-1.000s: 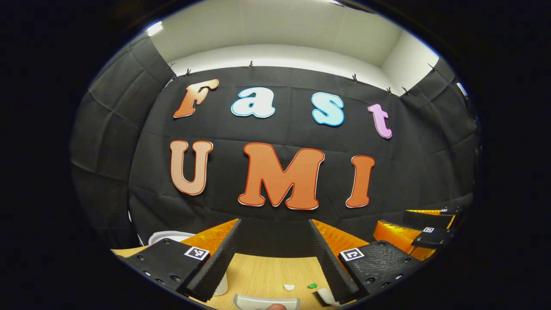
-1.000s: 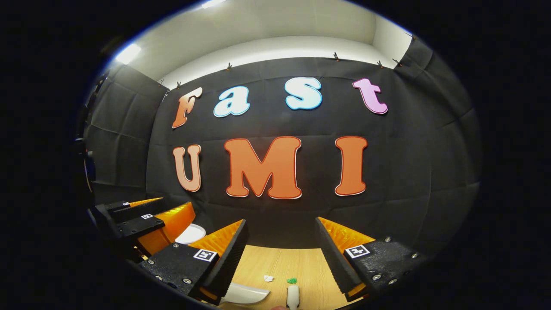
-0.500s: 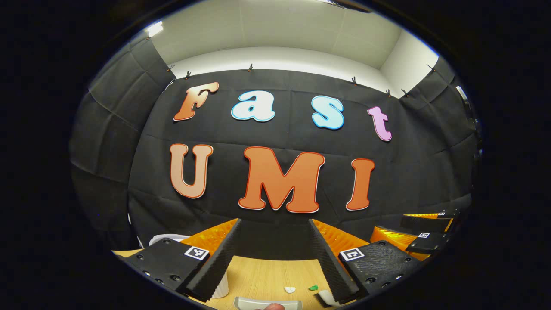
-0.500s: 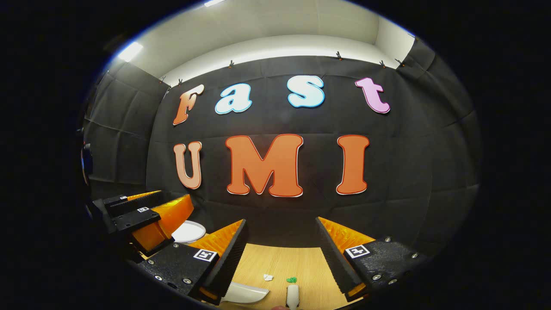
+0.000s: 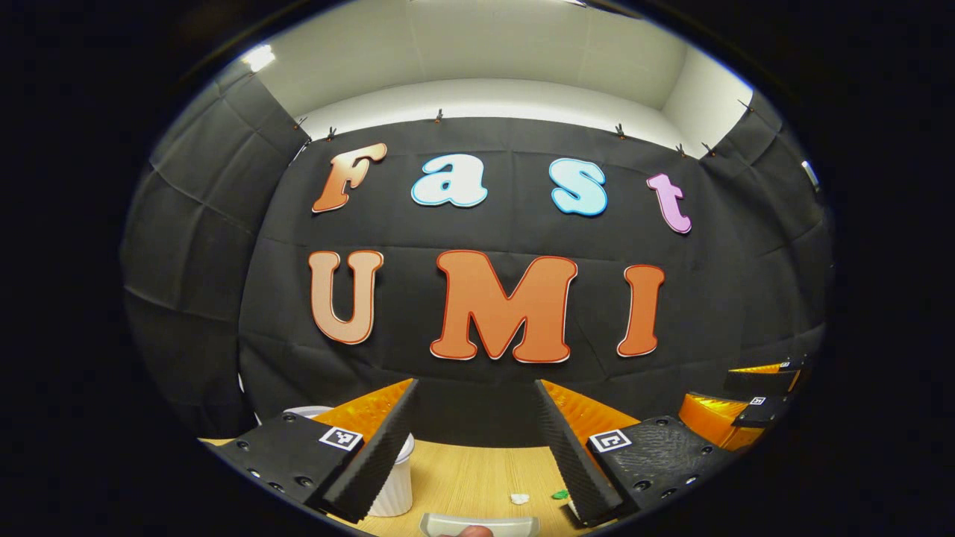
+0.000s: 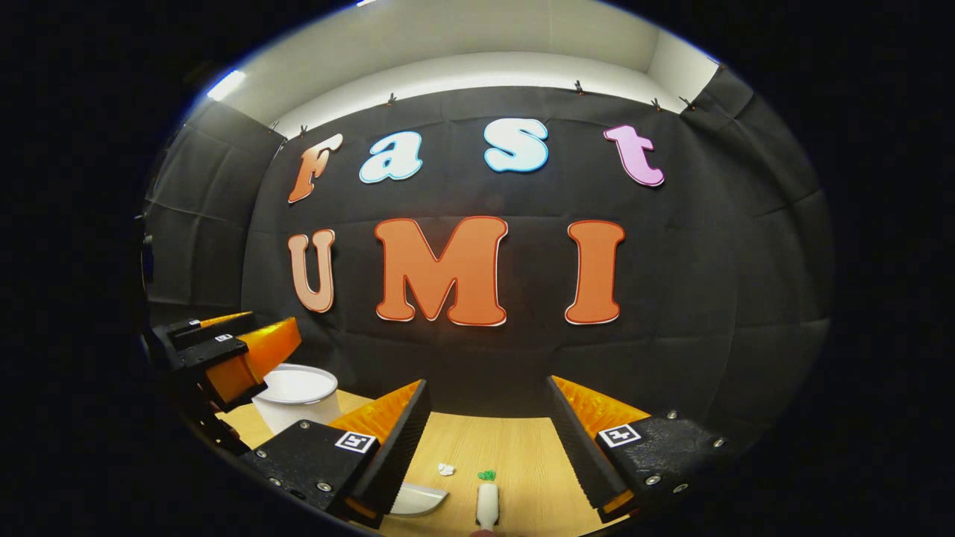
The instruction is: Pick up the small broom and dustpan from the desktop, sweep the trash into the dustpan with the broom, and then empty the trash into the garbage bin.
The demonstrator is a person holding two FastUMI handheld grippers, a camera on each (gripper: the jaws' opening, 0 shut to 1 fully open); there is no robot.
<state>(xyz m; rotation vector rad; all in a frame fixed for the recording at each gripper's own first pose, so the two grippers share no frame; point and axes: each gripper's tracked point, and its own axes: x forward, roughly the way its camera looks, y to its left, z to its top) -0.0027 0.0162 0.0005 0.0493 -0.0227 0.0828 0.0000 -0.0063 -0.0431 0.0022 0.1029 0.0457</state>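
While both tongs hang spread and empty above the table (image 6: 522,447), nothing is yet grasped. In the left gripper view, the left tongs (image 5: 476,418) sit at the bottom centre, with the dustpan (image 5: 477,524) at the bottom edge below them and the bin (image 5: 394,485) at lower left. In the right gripper view, the right tongs (image 6: 489,421) hover over the broom (image 6: 486,503), its handle end-on at the bottom edge, just below the white scrap (image 6: 446,469) and green scrap (image 6: 487,474). A careless descent could likely nudge the broom into the scraps and scatter them, or push the dustpan off line.
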